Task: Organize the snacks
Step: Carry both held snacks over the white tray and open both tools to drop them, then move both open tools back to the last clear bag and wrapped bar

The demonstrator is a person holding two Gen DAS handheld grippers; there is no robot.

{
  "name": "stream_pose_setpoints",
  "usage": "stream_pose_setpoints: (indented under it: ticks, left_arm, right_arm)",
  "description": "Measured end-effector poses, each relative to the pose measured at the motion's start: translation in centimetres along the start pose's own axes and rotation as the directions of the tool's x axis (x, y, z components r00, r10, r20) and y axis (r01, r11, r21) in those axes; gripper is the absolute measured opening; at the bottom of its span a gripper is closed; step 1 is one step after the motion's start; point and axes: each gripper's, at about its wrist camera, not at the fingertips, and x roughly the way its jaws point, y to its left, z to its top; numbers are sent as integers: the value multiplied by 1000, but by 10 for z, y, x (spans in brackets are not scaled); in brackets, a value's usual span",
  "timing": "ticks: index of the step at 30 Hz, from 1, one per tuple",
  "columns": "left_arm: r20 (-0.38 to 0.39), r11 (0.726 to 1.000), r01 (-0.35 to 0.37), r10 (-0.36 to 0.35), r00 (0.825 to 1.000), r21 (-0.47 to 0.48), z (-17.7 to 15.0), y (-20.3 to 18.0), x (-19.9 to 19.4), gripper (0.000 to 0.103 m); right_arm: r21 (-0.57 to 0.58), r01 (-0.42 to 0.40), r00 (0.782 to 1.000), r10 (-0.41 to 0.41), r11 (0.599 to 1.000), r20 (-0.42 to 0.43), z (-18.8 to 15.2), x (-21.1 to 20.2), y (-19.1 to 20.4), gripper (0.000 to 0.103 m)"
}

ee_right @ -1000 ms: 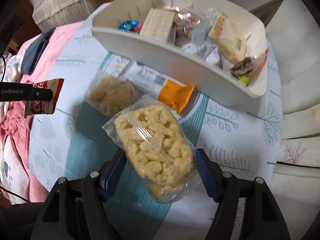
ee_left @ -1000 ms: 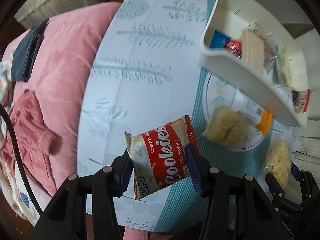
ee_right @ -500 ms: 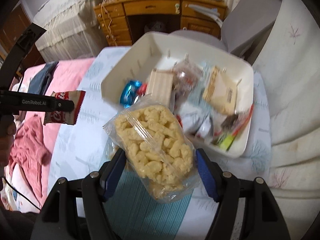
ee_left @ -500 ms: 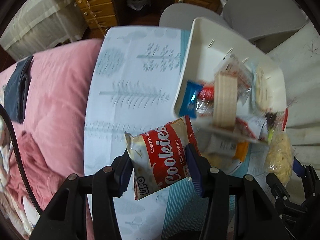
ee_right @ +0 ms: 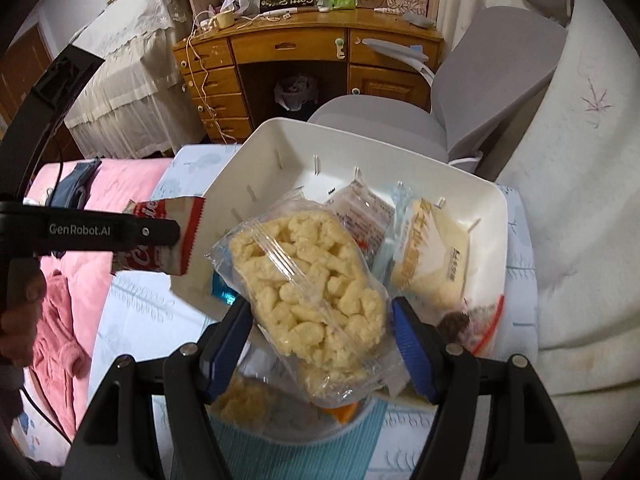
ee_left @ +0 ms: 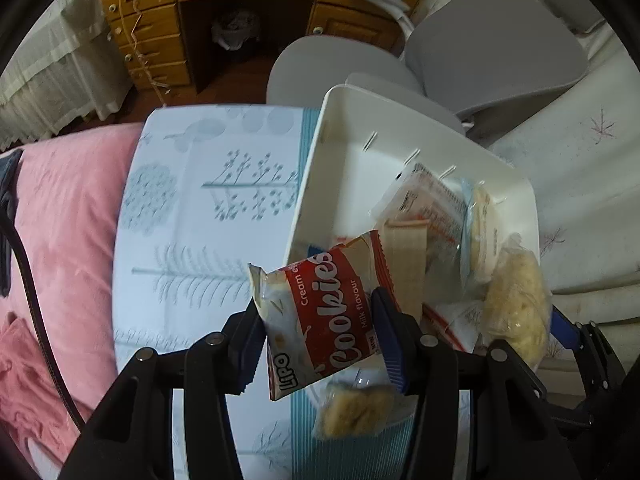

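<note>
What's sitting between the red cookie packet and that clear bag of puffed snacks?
In the left wrist view, between the cookie packet and the puffed snack bag lie wrapped snacks in the white bin.

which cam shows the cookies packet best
The left wrist view: the cookies packet sits face-on in the left gripper, its label readable. In the right wrist view only a red and white end of it shows edge-on, past the puffed snack bag in the right gripper.
</note>
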Motion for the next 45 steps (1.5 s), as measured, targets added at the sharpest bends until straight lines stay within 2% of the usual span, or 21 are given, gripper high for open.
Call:
stream_pose_setpoints:
  ticks: [5, 7, 8, 9, 15, 21, 30, 43, 45]
  left_arm:
    - [35, 999, 34, -34, 999, 5, 5, -2, 5, 52]
    - [37, 999, 45, -45, 998, 11, 5, -3, 4, 61]
    - [38, 999, 46, -47, 998, 12, 4, -4, 4, 71]
    - [41, 999, 46, -47, 998, 14, 4, -4, 3, 73]
    - [59, 997, 69, -70, 996, 28, -6, -6, -8, 74]
    - [60, 997, 75, -77, 995, 33, -25, -8, -25, 75]
    - [43, 996, 70, -72, 996, 55, -66, -11, -44, 77]
    - [-40, 986, 78, -73, 997, 145, -128, -24, -20, 78]
    - [-60, 985, 77, -68, 996, 155, -138, -25, -9, 80]
  right_arm:
    - [52, -26, 999, 24, 998, 38, 7, 10, -11, 71]
    - [81, -45, 998, 41, 996, 48, 9, 12, -16, 72]
    - [87, -48, 998, 44, 995, 48, 10, 13, -17, 72]
    - [88, -49, 998, 45, 995, 44, 10, 14, -17, 73]
    - [86, -54, 995, 47, 995, 83, 6, 3, -17, 78]
    - [108, -64, 992, 51, 992, 118, -2, -17, -17, 78]
    - [166, -70, 990, 48, 984, 136, -35, -52, -16, 78]
    - [269, -84, 989, 48, 959, 140, -93, -69, -24, 78]
    - [269, -73, 990, 37, 960, 138, -103, -68, -24, 78]
